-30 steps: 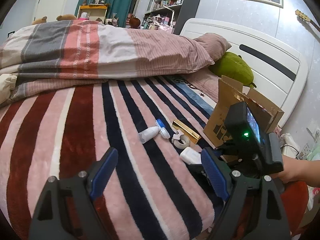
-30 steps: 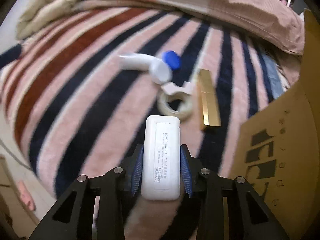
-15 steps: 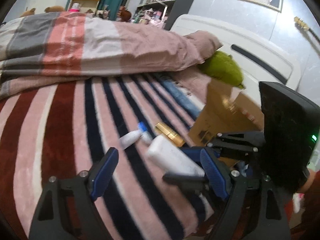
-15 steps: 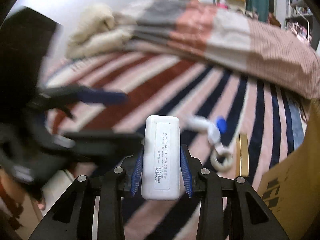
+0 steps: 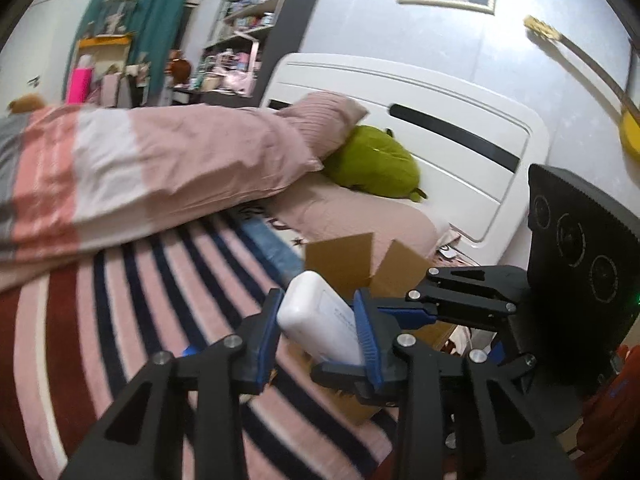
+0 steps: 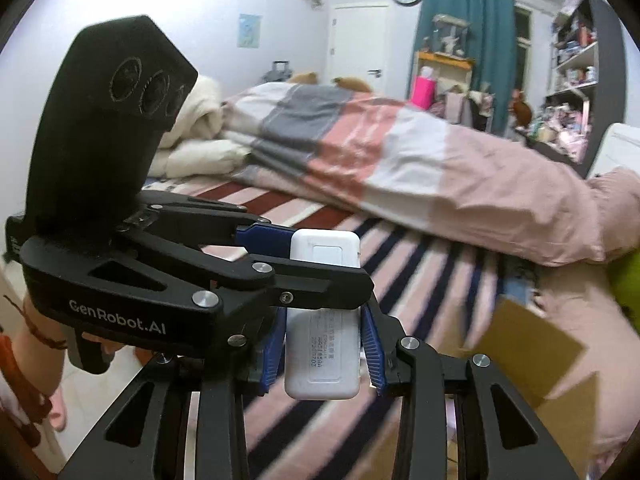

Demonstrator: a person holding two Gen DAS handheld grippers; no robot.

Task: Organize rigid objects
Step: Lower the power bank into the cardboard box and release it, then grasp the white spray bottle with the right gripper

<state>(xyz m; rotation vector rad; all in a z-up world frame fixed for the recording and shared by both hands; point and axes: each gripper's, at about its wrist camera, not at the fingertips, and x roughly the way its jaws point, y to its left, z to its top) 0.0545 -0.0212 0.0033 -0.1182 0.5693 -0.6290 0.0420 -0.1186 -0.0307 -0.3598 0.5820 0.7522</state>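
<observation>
- Both claws now clamp the white case point(image 6: 322, 344): left claw point(image 5: 318, 334) has closed on it, right claw point(image 6: 322, 350) still holds.
- Handover, with the cardboard box point(image 5: 360, 264) just beyond.

Both grippers, left point(image 5: 320, 328) and right point(image 6: 323, 352), apparently clamp crosswise.

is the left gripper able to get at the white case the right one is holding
Probably yes: the left gripper already has its blue pads either side of the white case, while the right gripper grips its other end. Nothing sits between them.
</observation>
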